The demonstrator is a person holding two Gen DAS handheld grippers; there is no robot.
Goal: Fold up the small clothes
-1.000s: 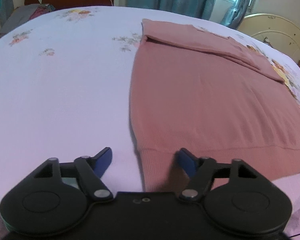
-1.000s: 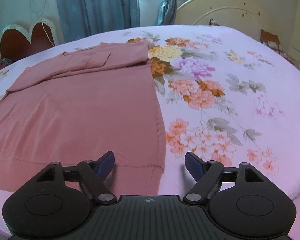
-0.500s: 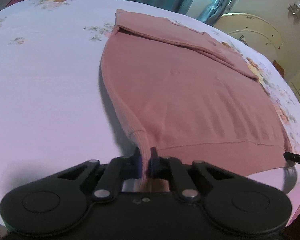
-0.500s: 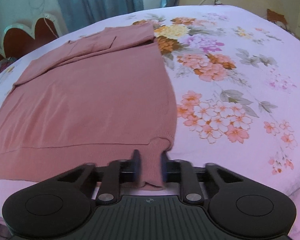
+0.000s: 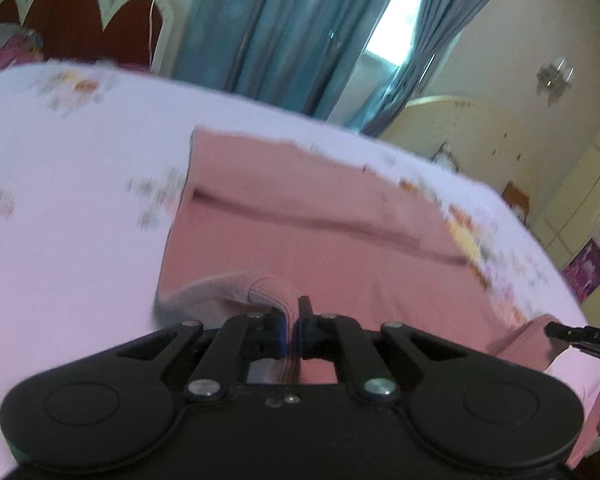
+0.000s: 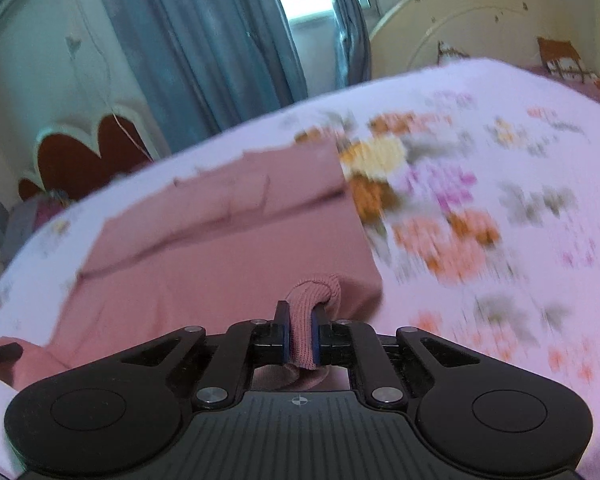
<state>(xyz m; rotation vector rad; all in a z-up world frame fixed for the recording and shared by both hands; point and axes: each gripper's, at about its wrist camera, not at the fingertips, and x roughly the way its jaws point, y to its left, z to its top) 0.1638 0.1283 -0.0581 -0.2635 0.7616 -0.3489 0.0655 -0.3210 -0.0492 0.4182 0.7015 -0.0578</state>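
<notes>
A pink knitted sweater [image 5: 300, 240] lies flat on the bed, sleeves folded across its far end. My left gripper [image 5: 292, 312] is shut on the sweater's near left hem corner, which is lifted off the sheet and curls over the fingers. My right gripper [image 6: 300, 312] is shut on the near right hem corner of the sweater [image 6: 219, 248], ribbed cloth bunched between its blue pads. The near hem hangs raised between both grippers. In the left wrist view the right gripper's tip [image 5: 568, 332] shows at the far right. Both views are motion-blurred.
The bed has a pale pink floral sheet [image 6: 500, 280] with bare sheet left [image 5: 59, 200] and right of the sweater. Blue curtains [image 5: 279, 32], a red scalloped headboard [image 5: 79, 20] and a cream round bed end [image 6: 480, 20] stand beyond the bed.
Both grippers went from open around the near hem corners to shut on them. They have since risen and tilted up, lifting the hem off the sheet.
</notes>
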